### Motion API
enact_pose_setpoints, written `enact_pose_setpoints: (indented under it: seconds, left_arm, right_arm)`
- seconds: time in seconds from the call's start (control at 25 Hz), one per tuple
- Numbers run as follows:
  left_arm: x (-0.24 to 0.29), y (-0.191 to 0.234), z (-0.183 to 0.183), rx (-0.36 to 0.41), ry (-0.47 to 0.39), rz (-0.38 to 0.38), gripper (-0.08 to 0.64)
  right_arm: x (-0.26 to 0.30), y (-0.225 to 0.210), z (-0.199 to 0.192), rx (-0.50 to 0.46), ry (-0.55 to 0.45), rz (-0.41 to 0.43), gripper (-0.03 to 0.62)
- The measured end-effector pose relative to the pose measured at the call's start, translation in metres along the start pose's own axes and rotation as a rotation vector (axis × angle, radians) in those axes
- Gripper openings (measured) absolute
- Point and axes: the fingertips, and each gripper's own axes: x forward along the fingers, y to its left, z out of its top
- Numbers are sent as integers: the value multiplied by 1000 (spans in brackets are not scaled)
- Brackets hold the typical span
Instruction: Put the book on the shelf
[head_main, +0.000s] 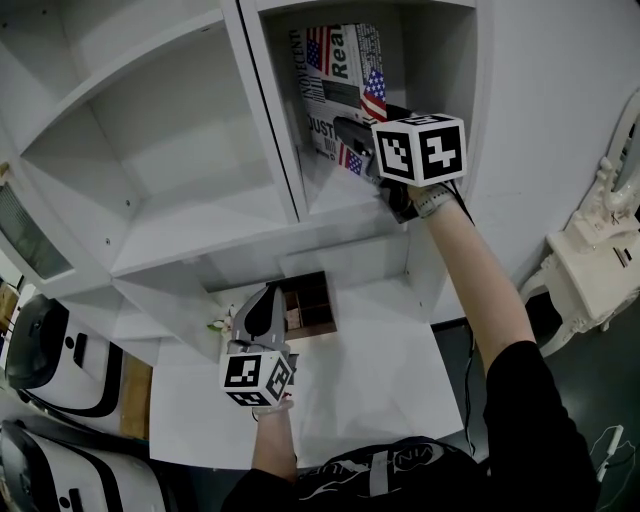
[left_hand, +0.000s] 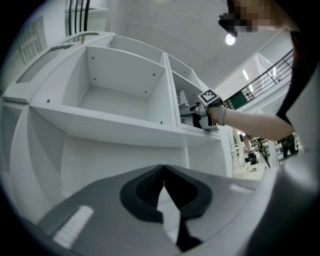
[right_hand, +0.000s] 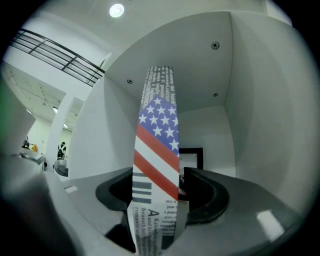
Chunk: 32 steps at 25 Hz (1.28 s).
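Plainly, the book (head_main: 335, 85) is stood upright in the right-hand compartment of the white shelf (head_main: 200, 230), close to the divider. Its near edge is straddled by the 2 jaws of the right tool (right_hand: 160, 195), which are spread wide, with a slight gap showing at the right jaw, so nothing is gripped. The left tool (left_hand: 163, 172) is held lower, above the table (head_main: 390, 380), with its jaws closed together on nothing.

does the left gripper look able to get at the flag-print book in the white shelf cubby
Probably not: the right gripper blocks the white shelf cubby, the flag-print book between its open jaws; the left gripper is shut, well below.
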Motion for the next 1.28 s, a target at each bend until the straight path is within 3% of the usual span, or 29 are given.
enact_pose_setpoints:
  seconds: [0.44, 1.0, 1.28]
  left_arm:
    - [-6, -28, 8, 0, -2, -31, 0]
    - [-28, -54, 18, -1, 5, -31, 0]
    - [-36, -63, 18, -1, 14, -33, 0]
  right_arm:
    - [-41, 5, -2, 10, -3, 30, 318]
    - [-89, 25, -8, 17, -14, 68, 319]
    - [-111, 30, -12, 12, -19, 70, 267]
